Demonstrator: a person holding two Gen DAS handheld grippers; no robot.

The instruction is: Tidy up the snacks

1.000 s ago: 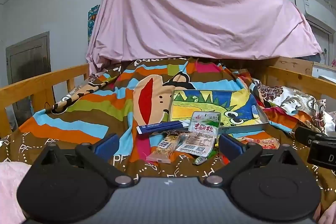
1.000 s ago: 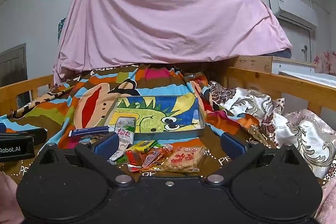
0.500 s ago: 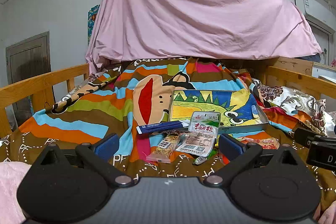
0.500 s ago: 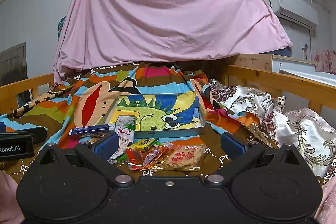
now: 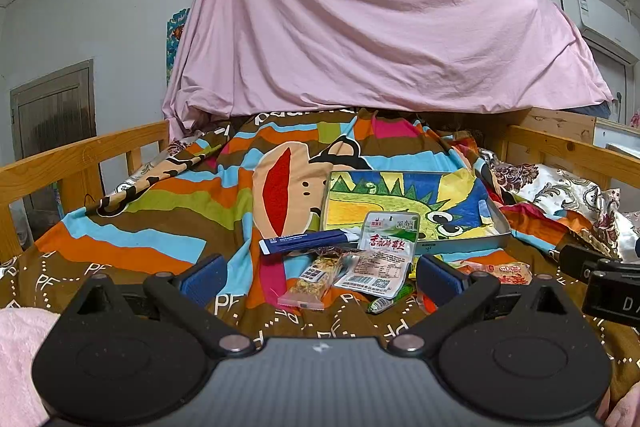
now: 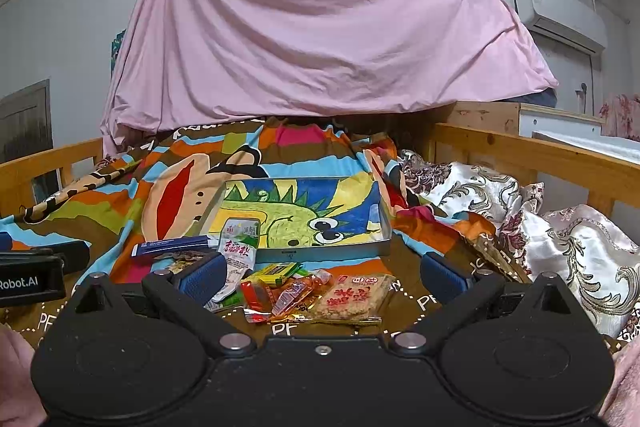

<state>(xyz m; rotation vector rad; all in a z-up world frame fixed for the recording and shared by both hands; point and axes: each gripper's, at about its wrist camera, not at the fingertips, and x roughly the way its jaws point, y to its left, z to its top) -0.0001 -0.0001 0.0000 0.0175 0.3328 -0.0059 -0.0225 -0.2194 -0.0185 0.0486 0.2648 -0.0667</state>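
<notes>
My left gripper [image 5: 320, 275] and right gripper [image 6: 320, 277] both gape wide, holding nothing, above the snack packets [image 6: 316, 293] heaped on the blanket [image 5: 168, 211] at the tray's [image 6: 320, 254] near edge. "PF" dots the blanket; "Robot.AI" marks the neighbouring gripper.

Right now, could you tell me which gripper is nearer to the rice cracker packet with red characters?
Right. The right gripper hovers just short of the rice cracker packet, which lies between its open fingers. The left gripper is farther left, aimed at the white packet.
</notes>
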